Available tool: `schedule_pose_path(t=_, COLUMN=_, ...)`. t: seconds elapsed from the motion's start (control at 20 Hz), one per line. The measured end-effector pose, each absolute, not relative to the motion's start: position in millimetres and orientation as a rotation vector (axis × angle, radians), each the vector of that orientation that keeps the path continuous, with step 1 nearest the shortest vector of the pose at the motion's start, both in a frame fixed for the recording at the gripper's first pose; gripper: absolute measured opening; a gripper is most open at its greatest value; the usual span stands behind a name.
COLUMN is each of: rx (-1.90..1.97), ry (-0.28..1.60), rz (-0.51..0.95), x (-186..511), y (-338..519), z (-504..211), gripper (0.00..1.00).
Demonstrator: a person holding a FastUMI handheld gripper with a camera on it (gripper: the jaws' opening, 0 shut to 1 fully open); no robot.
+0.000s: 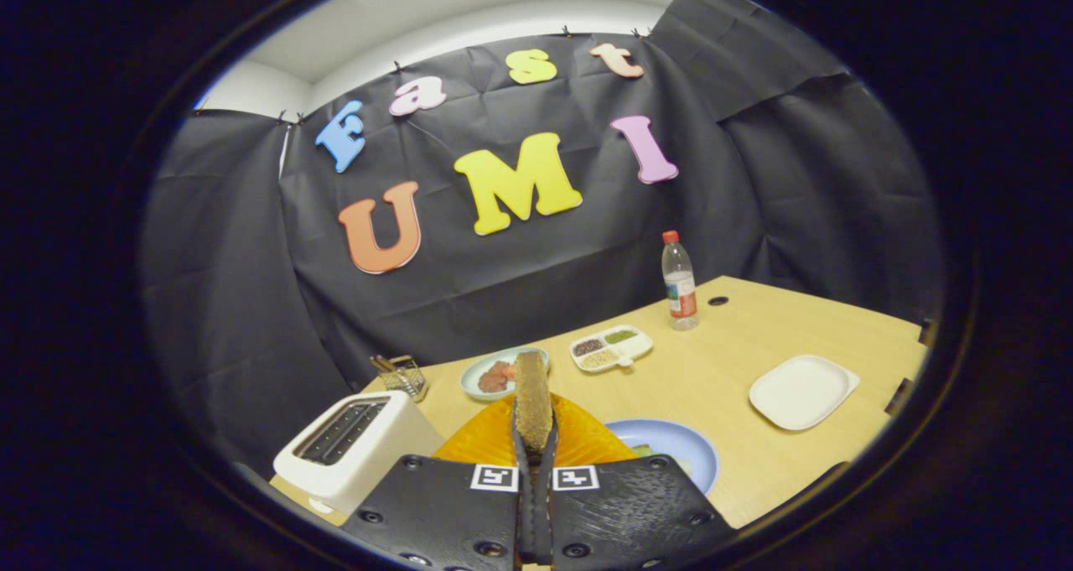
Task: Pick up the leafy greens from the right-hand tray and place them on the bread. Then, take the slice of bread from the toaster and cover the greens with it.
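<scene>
Holding bread slice [532, 403] edge-on, tongs [534, 445] pinched narrow on it, above orange plate [578, 445] beside toaster [356, 449]. Risk: thin grip slips, slice tips off-centre, missing greens on blue plate [679, 445].

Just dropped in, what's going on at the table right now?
The hand-held gripper is shut on a slice of bread, held upright on edge between its fingers above the orange plate. The white toaster sits beside it, its slots looking empty. A blue plate lies just beyond the fingers on the other side, with something pale green at its near edge. Farther back stand a small dish of reddish food, a divided tray, a water bottle and an empty white plate.
</scene>
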State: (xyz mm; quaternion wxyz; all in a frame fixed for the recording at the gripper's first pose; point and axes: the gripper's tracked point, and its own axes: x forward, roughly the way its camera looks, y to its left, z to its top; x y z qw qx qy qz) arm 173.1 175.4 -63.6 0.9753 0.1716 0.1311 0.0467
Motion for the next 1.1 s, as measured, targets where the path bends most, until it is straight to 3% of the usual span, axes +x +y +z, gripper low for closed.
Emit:
schedule_pose_path(t=0.75, rx=0.542, ry=0.423, rz=0.046, x=179, y=144, z=-139, gripper=0.02)
schedule_pose_path(t=1.1, rx=0.478, ry=0.487, rz=0.014, x=183, y=118, z=-171, gripper=0.23)
